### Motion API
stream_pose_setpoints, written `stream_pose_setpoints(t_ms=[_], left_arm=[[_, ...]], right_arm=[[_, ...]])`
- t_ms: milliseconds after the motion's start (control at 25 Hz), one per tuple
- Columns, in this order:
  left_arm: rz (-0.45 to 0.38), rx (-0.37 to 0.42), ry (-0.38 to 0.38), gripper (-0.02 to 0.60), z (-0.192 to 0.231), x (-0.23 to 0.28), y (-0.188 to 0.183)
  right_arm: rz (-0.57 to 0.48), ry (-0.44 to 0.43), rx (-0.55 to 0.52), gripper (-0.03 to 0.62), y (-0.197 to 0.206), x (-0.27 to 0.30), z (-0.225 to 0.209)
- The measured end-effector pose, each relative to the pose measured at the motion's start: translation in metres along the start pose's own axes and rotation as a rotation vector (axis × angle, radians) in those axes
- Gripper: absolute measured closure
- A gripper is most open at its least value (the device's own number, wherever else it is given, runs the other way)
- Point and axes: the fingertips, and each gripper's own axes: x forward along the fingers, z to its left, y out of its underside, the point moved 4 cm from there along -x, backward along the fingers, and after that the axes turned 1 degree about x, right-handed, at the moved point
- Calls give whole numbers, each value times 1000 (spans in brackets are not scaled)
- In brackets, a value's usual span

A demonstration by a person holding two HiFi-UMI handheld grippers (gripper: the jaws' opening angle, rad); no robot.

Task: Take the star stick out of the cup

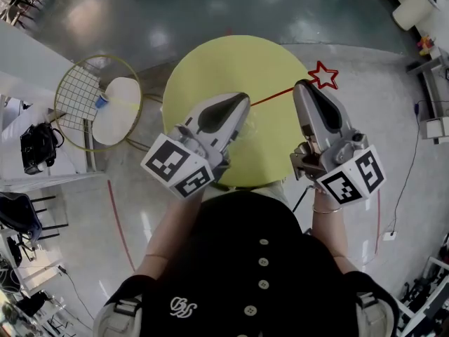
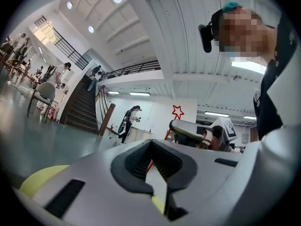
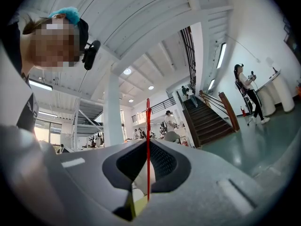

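A thin red stick (image 1: pixel 280 95) topped with a red outlined star (image 1: pixel 323 75) slants over the round yellow table (image 1: pixel 210 69). My right gripper (image 1: pixel 303 85) is shut on the stick just below the star. In the right gripper view the stick (image 3: pixel 147 149) runs upright between the pressed pads. My left gripper (image 1: pixel 244 100) points at the stick's lower end, and its pads meet at the tips with nothing visible between them. From the left gripper view, the star (image 2: pixel 178 111) shows above the right gripper (image 2: pixel 190 131). No cup can be made out; the stick's lower end is hidden by the left gripper.
A badminton racket (image 1: pixel 81 97), a shuttlecock (image 1: pixel 102 101) and a white oval paddle (image 1: pixel 116 114) lie on the floor to the left. A black bag (image 1: pixel 38 148) sits on a white table at far left. A staircase (image 3: pixel 211 119) and distant people (image 2: pixel 128 121) show in the gripper views.
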Motion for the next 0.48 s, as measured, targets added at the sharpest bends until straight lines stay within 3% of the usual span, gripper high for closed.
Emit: stream_pose_setpoints(t_ms=[480], left_arm=[[24,-15,31,569,-6,-2,11]], right_arm=[[32,8,-35,579,4,-2,1]])
